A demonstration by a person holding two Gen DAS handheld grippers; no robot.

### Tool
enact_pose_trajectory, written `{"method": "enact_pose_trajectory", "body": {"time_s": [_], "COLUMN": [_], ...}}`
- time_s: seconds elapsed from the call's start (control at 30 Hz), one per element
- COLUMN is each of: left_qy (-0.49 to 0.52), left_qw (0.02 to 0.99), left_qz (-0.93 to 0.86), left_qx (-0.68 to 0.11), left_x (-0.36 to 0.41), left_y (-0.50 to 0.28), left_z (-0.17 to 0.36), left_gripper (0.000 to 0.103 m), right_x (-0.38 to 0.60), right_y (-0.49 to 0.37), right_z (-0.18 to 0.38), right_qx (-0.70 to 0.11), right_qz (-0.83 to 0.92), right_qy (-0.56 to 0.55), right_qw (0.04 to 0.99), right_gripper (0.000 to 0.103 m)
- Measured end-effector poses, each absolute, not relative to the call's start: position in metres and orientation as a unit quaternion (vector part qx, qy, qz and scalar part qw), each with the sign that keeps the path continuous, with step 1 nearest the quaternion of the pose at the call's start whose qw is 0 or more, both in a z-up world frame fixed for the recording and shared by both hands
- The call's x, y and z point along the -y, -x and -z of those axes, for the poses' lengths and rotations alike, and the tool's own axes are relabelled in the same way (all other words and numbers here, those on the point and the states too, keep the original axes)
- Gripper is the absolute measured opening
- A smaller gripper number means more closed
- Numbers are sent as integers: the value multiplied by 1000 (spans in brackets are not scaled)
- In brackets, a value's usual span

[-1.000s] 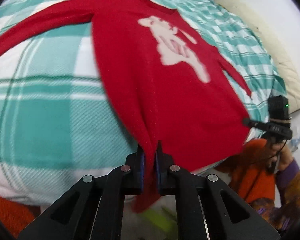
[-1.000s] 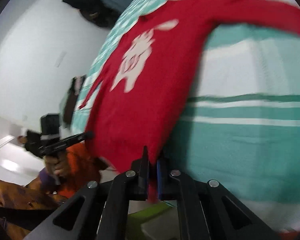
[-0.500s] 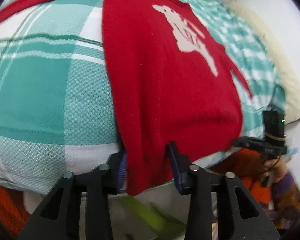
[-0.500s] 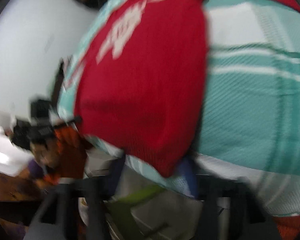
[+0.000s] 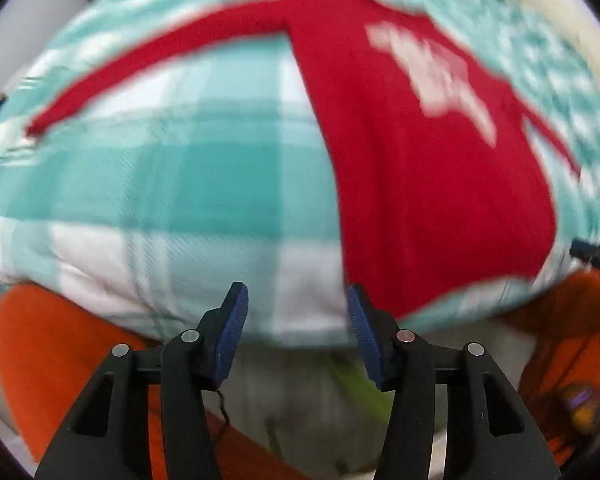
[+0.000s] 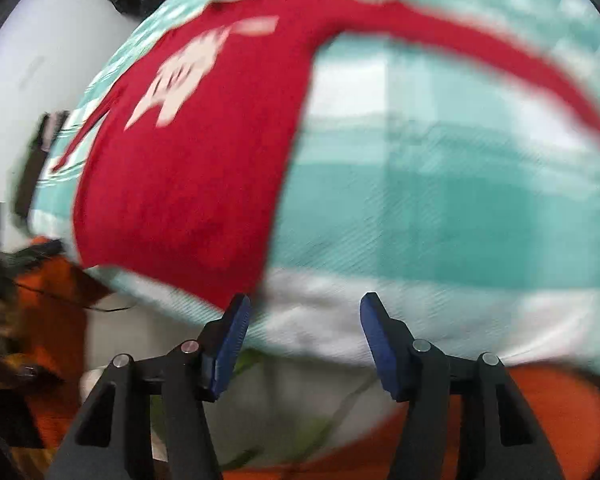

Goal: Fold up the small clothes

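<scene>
A red sweater (image 5: 428, 184) lies flat on a teal checked bed (image 5: 172, 184); both grippers' fingers, left (image 5: 296, 330) and right (image 6: 304, 334), have just spread open, empty.

Red sweater (image 5: 440, 184) with pale chest motif, spread flat, front up, on teal-and-white checked blanket (image 5: 172, 184); sleeves extended sideways, hem at near edge.

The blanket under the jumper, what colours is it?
Teal and white checks, clearest in the left wrist view.
</scene>
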State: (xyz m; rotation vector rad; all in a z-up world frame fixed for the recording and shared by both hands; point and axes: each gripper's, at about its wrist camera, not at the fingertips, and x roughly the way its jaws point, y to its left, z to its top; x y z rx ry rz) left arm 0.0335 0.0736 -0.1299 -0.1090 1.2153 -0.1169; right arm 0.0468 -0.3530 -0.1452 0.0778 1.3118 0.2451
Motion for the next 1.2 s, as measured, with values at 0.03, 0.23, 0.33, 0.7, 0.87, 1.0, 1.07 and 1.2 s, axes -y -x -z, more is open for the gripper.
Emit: {"method": "enact_pose_trajectory", "body": {"time_s": [0.03, 0.23, 0.33, 0.7, 0.87, 1.0, 1.07, 1.2], "left_qy": [60, 34, 8, -20, -8, 49, 46, 32], "left_qw": [827, 880, 868, 866, 872, 832, 827, 838], "left_qz": [57, 118, 119, 62, -26, -117, -163, -194], "left_qx": [-556, -458, -483, -495, -489, -541, -536, -508], "left_x": [-74, -10, 5, -73, -123, -206, -235, -253], "left_y": [-40, -128, -150, -176, -270, -289, -277, -261], "left_z": [122, 94, 127, 112, 128, 186, 180, 146], "left_gripper": [58, 74, 74, 78, 79, 85, 90, 81], "right_x": [351, 302, 273, 308, 357, 433, 488, 558], "right_y": [-54, -136, -163, -148, -210, -267, -276, -243], "right_z": [130, 90, 115, 142, 107, 137, 179, 175], "right_qx": [-581, -473, -474, -518, -480, -499, -550, -529], "right_qz": [-105, -177, -217, -214, -158, -78, -12, 38], "right_qy": [-2, -1, -13, 5, 44, 0, -34, -106], "right_qw": [807, 863, 853, 828, 862, 863, 834, 841], "right_gripper": [58, 58, 58, 58, 59, 61, 60, 46]}}
